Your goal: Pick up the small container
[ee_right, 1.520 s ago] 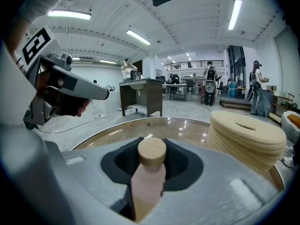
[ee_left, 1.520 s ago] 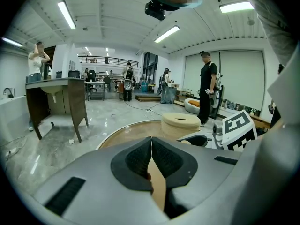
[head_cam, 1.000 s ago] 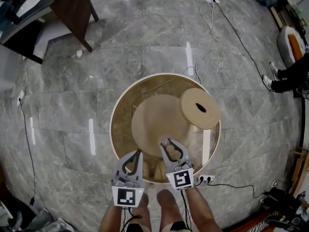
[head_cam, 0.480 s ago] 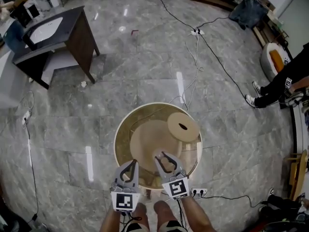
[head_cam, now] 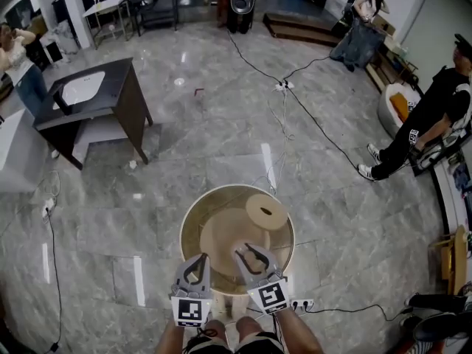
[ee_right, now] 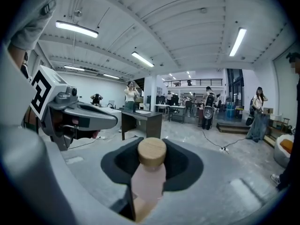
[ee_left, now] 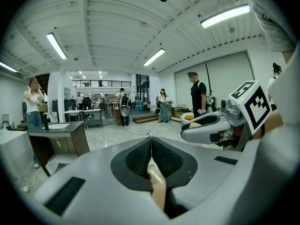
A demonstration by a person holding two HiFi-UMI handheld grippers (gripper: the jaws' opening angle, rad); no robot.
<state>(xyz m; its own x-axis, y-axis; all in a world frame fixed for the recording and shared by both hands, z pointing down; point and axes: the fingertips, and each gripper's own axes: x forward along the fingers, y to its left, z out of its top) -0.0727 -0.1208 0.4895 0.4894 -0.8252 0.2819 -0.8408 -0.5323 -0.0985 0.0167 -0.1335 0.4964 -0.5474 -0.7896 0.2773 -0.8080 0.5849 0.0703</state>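
Since the small container [ee_right: 149, 175] already sits between the jaws of the right claw [head_cam: 251, 251], which grip its pale body at a fairly wide spread, the lift looks to be that hand's job. Its long axis runs along the jaws, with the wooden cap [ee_right: 151, 151] toward the tips. Both claws show at bottom centre of the head view, against the near rim of the round tabletop [head_cam: 184, 231]. The left claw [head_cam: 200, 262], just beside, is closed on nothing.

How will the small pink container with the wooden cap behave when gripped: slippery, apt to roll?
The container looks smooth and round, so it may twist in the right gripper. Laid on its side, it would probably roll. Being small, it is likely light.
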